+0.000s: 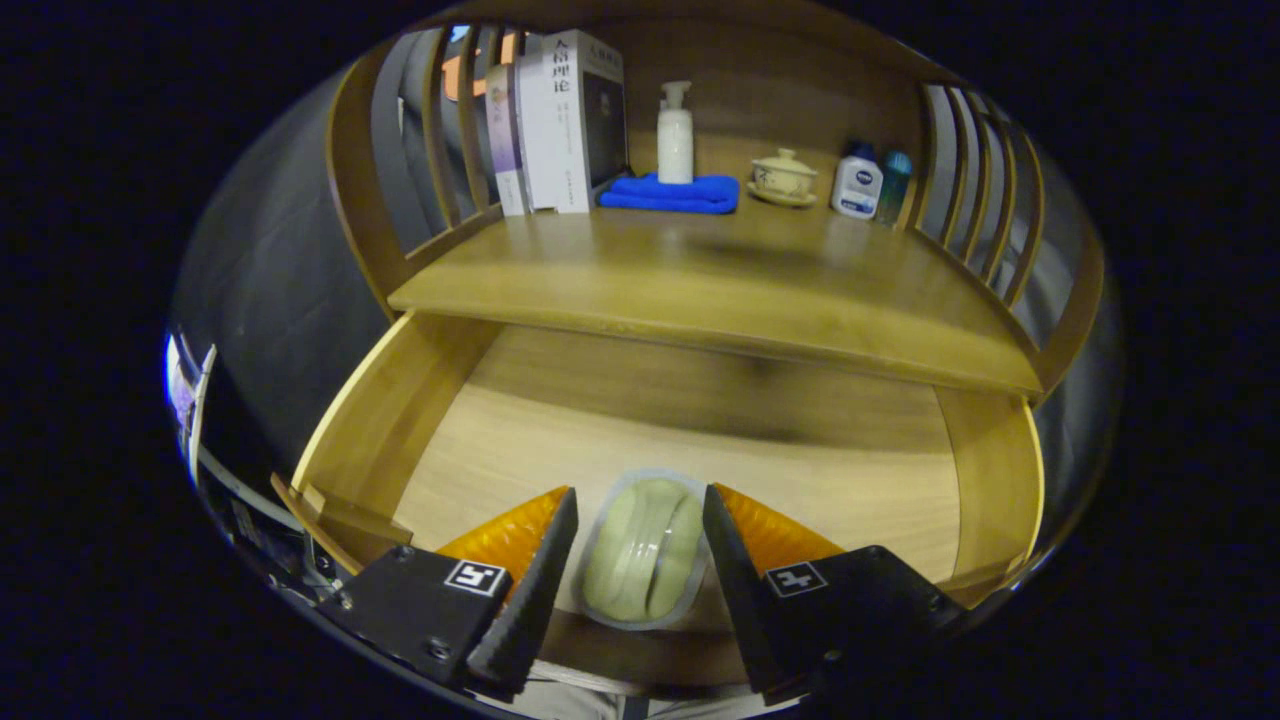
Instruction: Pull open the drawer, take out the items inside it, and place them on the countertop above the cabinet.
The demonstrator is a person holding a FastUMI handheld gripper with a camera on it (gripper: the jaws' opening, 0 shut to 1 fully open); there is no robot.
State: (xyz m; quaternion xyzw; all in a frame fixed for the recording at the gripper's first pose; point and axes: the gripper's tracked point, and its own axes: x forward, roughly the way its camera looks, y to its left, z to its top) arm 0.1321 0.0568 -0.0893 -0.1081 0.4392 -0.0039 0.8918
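Packet (645,550) in open drawer (400,400), between fingers (535,570), below countertop (720,280).

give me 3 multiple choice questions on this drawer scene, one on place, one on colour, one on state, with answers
1. Where is the pale green packet?
A. between the fingers, in the drawer
B. on the countertop
C. beside the books

2. What colour is the folded cloth under the pump bottle?
A. red
B. blue
C. white

3. How does the drawer stand?
A. shut
B. taken out
C. pulled open

Answers: 1 A, the gripper has a finger on each side of the packet, inside the drawer. 2 B, the cloth is bright blue. 3 C, the drawer's floor shows below the countertop.
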